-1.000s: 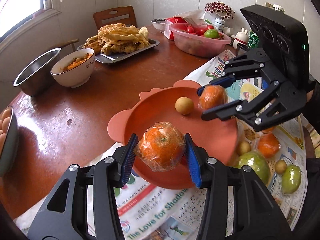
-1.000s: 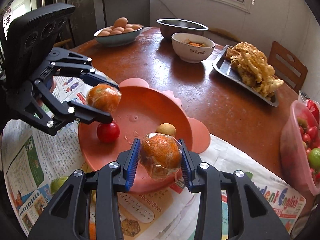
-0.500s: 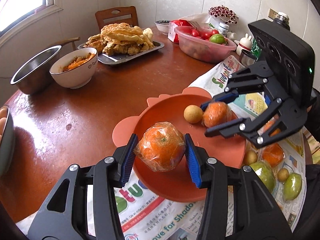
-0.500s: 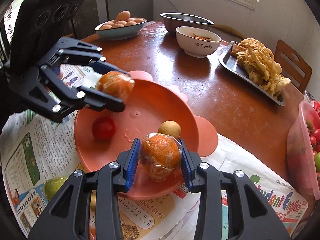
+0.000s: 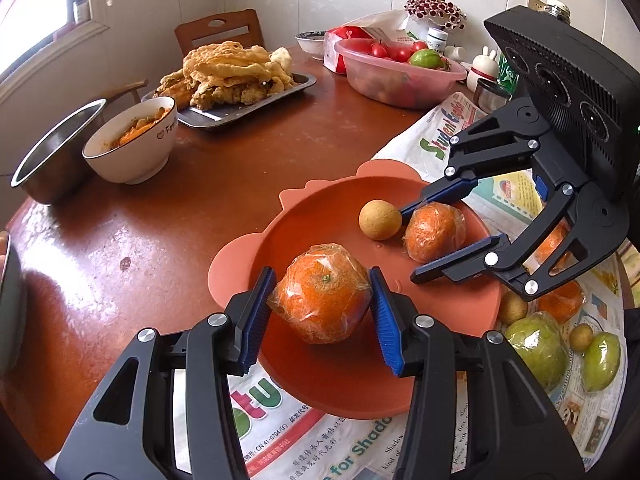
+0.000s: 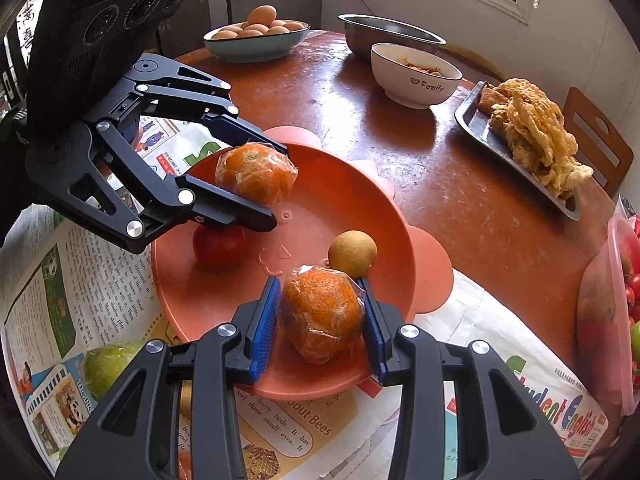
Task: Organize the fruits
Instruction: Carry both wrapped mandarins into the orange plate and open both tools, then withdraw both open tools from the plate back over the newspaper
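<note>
My left gripper is shut on a plastic-wrapped orange and holds it over the near side of the orange-pink plate. My right gripper is shut on a second wrapped orange, low over the plate near its rim. Each gripper shows in the other view: the right gripper with its orange, the left gripper with its orange. A small brown round fruit and a red tomato lie on the plate.
Green fruits, another orange and small brown fruits lie on the newspaper. On the brown table stand a white bowl, a steel bowl, a tray of fried food, a pink tub of tomatoes and an egg bowl.
Both grippers moved down and inward over the plate with their oranges. The right gripper's orange has come down close to the plate beside the brown fruit.
</note>
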### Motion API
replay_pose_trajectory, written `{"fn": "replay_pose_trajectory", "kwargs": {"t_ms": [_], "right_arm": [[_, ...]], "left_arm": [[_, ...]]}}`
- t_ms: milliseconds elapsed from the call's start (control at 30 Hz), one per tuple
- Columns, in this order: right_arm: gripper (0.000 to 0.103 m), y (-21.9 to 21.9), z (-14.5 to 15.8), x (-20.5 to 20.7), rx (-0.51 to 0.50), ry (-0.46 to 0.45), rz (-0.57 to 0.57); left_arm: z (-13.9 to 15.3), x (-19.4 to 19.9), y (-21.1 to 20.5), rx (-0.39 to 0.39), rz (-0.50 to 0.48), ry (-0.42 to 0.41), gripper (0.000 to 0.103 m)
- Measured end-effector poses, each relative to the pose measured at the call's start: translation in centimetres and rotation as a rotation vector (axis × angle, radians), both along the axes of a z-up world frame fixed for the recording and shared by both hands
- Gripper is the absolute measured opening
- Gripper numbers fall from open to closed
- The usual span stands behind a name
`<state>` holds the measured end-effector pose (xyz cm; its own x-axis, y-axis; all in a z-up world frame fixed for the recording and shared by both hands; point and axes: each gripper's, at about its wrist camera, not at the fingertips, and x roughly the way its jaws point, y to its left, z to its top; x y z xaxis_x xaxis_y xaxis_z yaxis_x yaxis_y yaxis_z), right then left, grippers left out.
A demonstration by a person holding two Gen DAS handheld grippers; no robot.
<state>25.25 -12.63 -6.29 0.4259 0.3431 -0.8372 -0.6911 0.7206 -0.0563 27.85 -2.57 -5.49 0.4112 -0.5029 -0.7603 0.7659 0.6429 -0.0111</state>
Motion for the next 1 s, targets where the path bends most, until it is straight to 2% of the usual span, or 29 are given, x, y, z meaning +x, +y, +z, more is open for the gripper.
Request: {"fn": "replay_pose_trajectory", "kwargs": {"t_ms": [67, 267, 500, 700, 767, 833, 1000], "right_arm": [[0.041, 0.1, -0.1, 0.0, 0.003, 0.006, 0.002], [0.065, 0.6, 0.2, -0.5, -0.008, -0.021, 0.023], [0.065, -0.4, 1.4, -0.5, 0.031, -0.046, -0.008], [0.065, -1.9, 4.7, -2.1, 0.086, -0.118, -0.052], [0.066, -3.0, 6.0, -3.0, 0.107, -0.151, -0.081], [0.070, -4.4, 7.3, -4.2, 0.135, -0.184, -0.111], [0.084, -7.7, 9.2, -7.8, 0.177, -0.255, -0.189]], "left_arm": [[0.0, -0.1, 0.0, 0.001, -0.002, -0.007, 0.040], [-0.1, -0.1, 0.1, -0.007, -0.003, -0.011, 0.044], [1.2, -0.7, 0.8, -0.028, 0.016, -0.048, 0.044], [4.7, -3.0, 2.7, -0.081, 0.069, -0.132, 0.069], [5.8, -4.0, 3.4, -0.106, 0.092, -0.154, 0.074], [6.8, -5.3, 4.0, -0.120, 0.114, -0.179, 0.081], [8.4, -9.7, 4.7, -0.137, 0.153, -0.220, 0.088]]}}
